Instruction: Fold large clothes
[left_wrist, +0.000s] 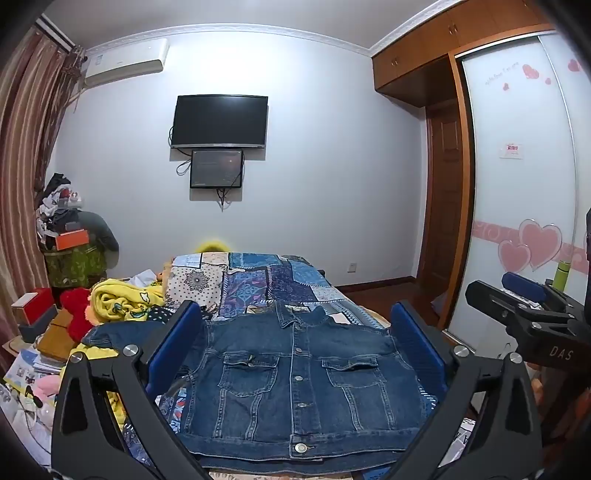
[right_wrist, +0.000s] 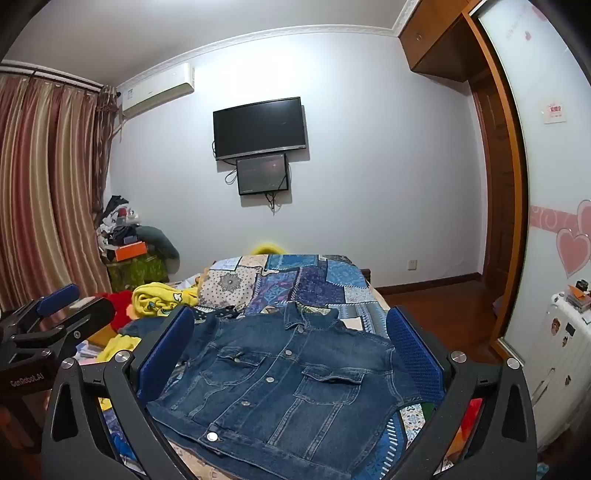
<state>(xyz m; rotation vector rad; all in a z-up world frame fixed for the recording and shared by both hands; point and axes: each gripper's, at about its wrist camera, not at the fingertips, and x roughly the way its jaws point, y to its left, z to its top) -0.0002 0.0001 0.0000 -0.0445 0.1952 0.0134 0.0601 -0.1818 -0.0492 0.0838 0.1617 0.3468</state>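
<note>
A dark blue denim jacket (left_wrist: 299, 384) lies flat, front up and buttoned, on the patchwork bed cover (left_wrist: 258, 280). One sleeve stretches out to the left. My left gripper (left_wrist: 295, 314) is open and empty, held above the jacket's near hem with its blue pads on either side. The jacket also shows in the right wrist view (right_wrist: 284, 384). My right gripper (right_wrist: 290, 317) is open and empty above the jacket too. Each gripper shows at the edge of the other's view: the right one (left_wrist: 532, 306), the left one (right_wrist: 55, 314).
A yellow blanket (left_wrist: 122, 299) and a red plush (left_wrist: 77, 314) lie left of the jacket, with boxes and papers beyond. A wardrobe with sliding doors (left_wrist: 517, 184) stands at the right. A white suitcase (right_wrist: 561, 362) stands at the far right. A TV (left_wrist: 220, 121) hangs on the far wall.
</note>
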